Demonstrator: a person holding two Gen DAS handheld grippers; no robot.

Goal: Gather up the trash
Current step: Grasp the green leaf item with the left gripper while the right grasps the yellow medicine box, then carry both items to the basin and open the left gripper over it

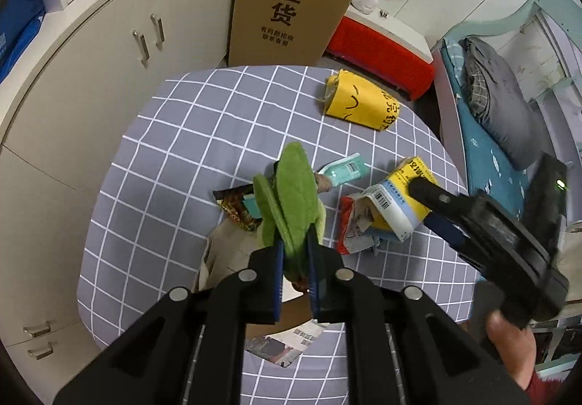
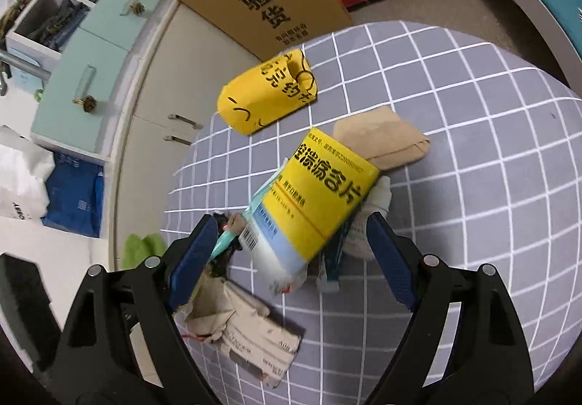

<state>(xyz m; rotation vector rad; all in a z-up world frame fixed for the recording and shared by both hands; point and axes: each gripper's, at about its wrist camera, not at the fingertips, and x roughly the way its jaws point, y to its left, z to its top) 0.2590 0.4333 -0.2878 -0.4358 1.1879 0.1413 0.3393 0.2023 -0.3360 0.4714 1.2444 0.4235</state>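
A: How do the jaws stand, and what room is around them?

B: The left gripper point(image 1: 294, 252) is closed on a green leaf point(image 1: 291, 194); the blue pads press on its lower end. The leaf points away from the jaws, its long axis along the fingers, and it hangs above the checked cloth point(image 1: 174, 135). Left of it the cloth is bare up to the table edge, and beyond stands a cupboard point(image 1: 109, 77).

A: And the right one?

B: The right gripper point(image 2: 287, 248) is wide apart and grips nothing. A yellow box point(image 2: 320, 194) lies between its fingers, not touching the pads. Its long axis runs slanted, the yellow end pointing away and to the right. Torn paper point(image 2: 247, 332) lies just below the left finger, a brown packet point(image 2: 385, 139) behind the box.

A: Further out?

B: A yellow bag point(image 2: 269, 95) lies near the far edge, well apart from both jaws. Right of the box the cloth is open.
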